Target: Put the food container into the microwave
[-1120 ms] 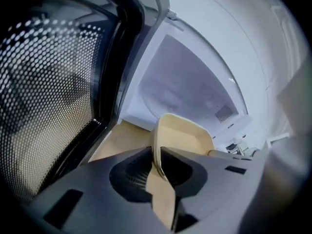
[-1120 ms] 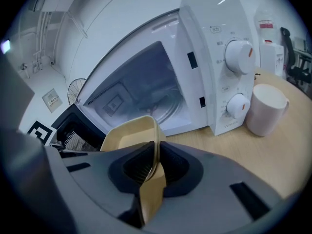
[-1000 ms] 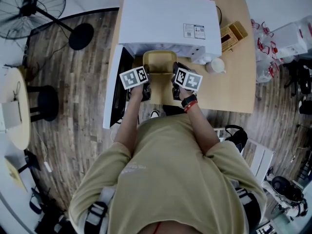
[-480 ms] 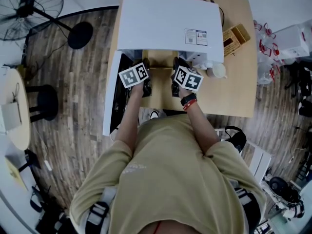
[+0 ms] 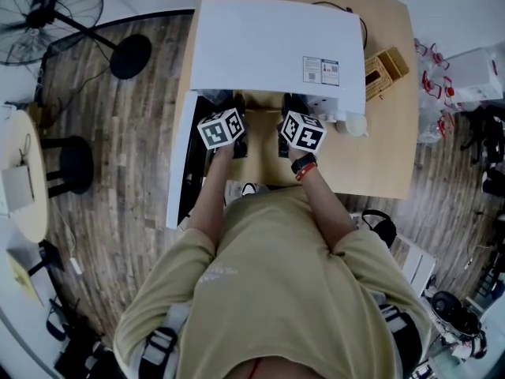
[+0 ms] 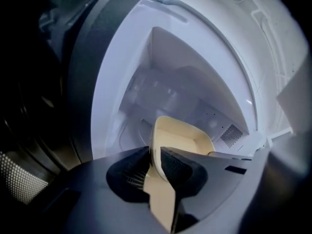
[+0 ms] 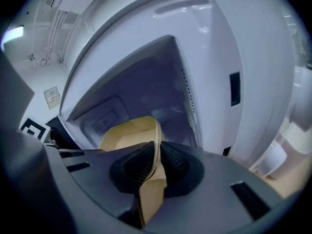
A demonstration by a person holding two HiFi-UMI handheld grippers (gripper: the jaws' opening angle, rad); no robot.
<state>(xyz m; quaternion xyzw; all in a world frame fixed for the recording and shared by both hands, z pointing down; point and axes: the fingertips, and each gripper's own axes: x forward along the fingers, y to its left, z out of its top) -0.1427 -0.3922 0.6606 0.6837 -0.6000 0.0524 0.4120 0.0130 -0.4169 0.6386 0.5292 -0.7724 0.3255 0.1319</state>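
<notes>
The tan, open-topped food container (image 6: 178,140) hangs between both grippers, most of it inside the white microwave's cavity (image 6: 161,91). My left gripper (image 6: 155,161) is shut on its left rim. My right gripper (image 7: 157,159) is shut on the right rim of the container (image 7: 129,133). In the head view the microwave (image 5: 268,46) hides almost all of the container; only a tan strip (image 5: 260,101) shows at the opening between the left gripper (image 5: 221,129) and right gripper (image 5: 304,131). The microwave door (image 5: 185,164) stands open to the left.
The microwave stands on a wooden table (image 5: 379,148). A white cup (image 5: 355,123) sits just right of the right gripper, with a wooden box (image 5: 385,68) behind it. On the floor to the left are a fan (image 5: 55,10) and a black stool (image 5: 75,164).
Both grippers have moved forward with the container, from in front of the opening into the cavity. The container, fully in sight a second ago, is now mostly under the microwave's top.
</notes>
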